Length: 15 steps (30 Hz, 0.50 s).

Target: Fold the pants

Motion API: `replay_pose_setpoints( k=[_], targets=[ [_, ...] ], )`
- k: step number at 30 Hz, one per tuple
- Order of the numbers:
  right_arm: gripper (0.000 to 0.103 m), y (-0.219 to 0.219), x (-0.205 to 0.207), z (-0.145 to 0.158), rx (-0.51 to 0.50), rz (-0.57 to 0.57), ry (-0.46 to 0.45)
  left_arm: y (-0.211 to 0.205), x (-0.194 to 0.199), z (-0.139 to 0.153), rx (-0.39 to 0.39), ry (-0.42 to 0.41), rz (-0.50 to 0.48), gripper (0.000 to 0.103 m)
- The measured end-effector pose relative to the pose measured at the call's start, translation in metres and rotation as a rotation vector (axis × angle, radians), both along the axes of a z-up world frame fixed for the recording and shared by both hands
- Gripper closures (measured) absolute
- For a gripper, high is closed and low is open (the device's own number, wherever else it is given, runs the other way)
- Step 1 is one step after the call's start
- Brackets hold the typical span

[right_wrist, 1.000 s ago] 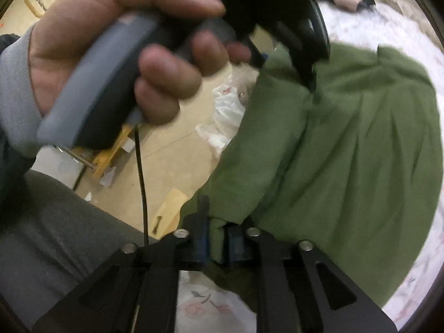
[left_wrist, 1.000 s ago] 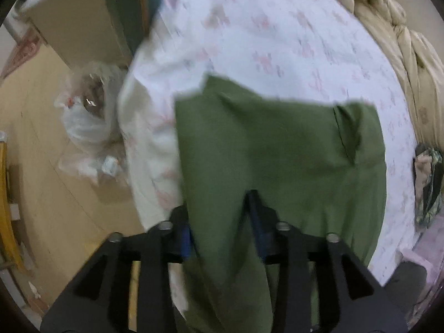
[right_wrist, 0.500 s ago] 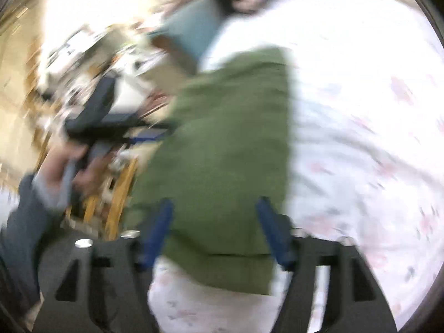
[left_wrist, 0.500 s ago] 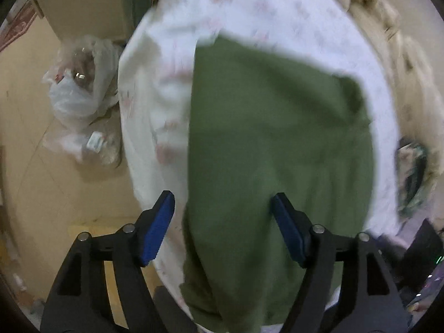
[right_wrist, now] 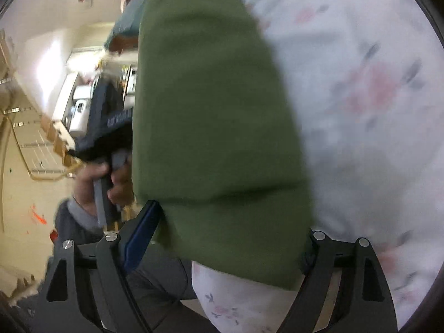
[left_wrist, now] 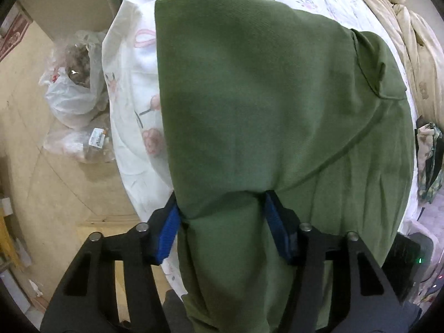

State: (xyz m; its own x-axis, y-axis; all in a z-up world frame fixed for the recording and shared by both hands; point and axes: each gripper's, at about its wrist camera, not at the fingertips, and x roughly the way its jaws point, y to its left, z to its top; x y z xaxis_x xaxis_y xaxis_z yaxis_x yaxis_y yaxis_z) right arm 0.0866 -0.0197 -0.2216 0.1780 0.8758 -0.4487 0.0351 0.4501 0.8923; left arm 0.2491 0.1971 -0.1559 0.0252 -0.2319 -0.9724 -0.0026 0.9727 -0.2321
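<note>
Floral-sheeted bed — green pants, beige quilt atop

Left wrist view: sharp, evenly lit, soft indoor light; small glare spot on plastic bag. Faint shadows in folds of green pants. Right wrist view: motion-blurred throughout, bright washed-out patch on far wall. Both show fisheye bending and dark corner vignetting.

Ahead of the left tongs lies a bed with a white floral sheet; a beige quilt is bunched along its far right edge. Left of them, plastic bags sit on the pale tiled floor. Left of the right tongs, a cream wall catches bright light.
</note>
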Motion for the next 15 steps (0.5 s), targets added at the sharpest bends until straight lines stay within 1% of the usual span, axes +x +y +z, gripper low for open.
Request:
replay_pose_setpoints(
  k=[1, 2, 3, 4, 5, 6, 7, 8, 10, 11, 13, 14, 15],
  targets=[
    [0.025, 0.0, 0.003, 0.003, -0.012, -0.044, -0.019, -0.001, 0.0, 0.0, 0.008, -0.001, -0.004, 0.052],
    [0.042, -0.002, 0.005, 0.003, -0.014, -0.087, -0.019, -0.001, -0.001, 0.001, 0.012, -0.002, -0.004, 0.052],
    [0.07, -0.001, 0.007, 0.003, -0.014, -0.122, -0.014, -0.001, -0.001, 0.001, 0.013, -0.002, 0.001, 0.052],
    [0.08, -0.003, 0.009, 0.005, -0.025, -0.152, -0.02, 0.0, -0.001, 0.002, 0.012, -0.002, 0.007, 0.052],
    [0.092, -0.004, 0.009, 0.017, -0.077, -0.19, -0.068, -0.001, -0.002, 0.004, 0.009, -0.005, 0.012, 0.052],
    [0.094, -0.001, 0.005, 0.033, -0.1, -0.206, -0.128, -0.002, -0.004, 0.007, 0.011, -0.012, 0.016, 0.052],
    [0.095, 0.002, 0.003, 0.048, -0.096, -0.2, -0.165, -0.003, -0.005, 0.011, 0.018, -0.017, 0.017, 0.051],
    [0.096, 0.001, 0.004, 0.058, -0.084, -0.192, -0.187, -0.002, -0.007, 0.014, 0.019, -0.024, 0.021, 0.05],
    [0.097, -0.008, 0.008, 0.082, -0.066, -0.178, -0.248, -0.004, -0.011, 0.023, -0.005, -0.043, 0.012, 0.049],
    [0.097, -0.02, 0.009, 0.093, -0.054, -0.173, -0.275, -0.008, -0.013, 0.027, 0.0, -0.049, -0.002, 0.049],
    [0.098, -0.042, 0.014, 0.115, -0.086, -0.155, -0.34, -0.022, -0.018, 0.036, -0.014, -0.063, -0.048, 0.048],
    [0.098, -0.059, 0.02, 0.123, -0.095, -0.144, -0.364, -0.032, -0.021, 0.039, -0.02, -0.059, -0.056, 0.048],
    [0.098, -0.078, 0.027, 0.131, -0.124, -0.145, -0.392, -0.05, -0.023, 0.042, -0.042, -0.047, -0.076, 0.048]
  ],
)
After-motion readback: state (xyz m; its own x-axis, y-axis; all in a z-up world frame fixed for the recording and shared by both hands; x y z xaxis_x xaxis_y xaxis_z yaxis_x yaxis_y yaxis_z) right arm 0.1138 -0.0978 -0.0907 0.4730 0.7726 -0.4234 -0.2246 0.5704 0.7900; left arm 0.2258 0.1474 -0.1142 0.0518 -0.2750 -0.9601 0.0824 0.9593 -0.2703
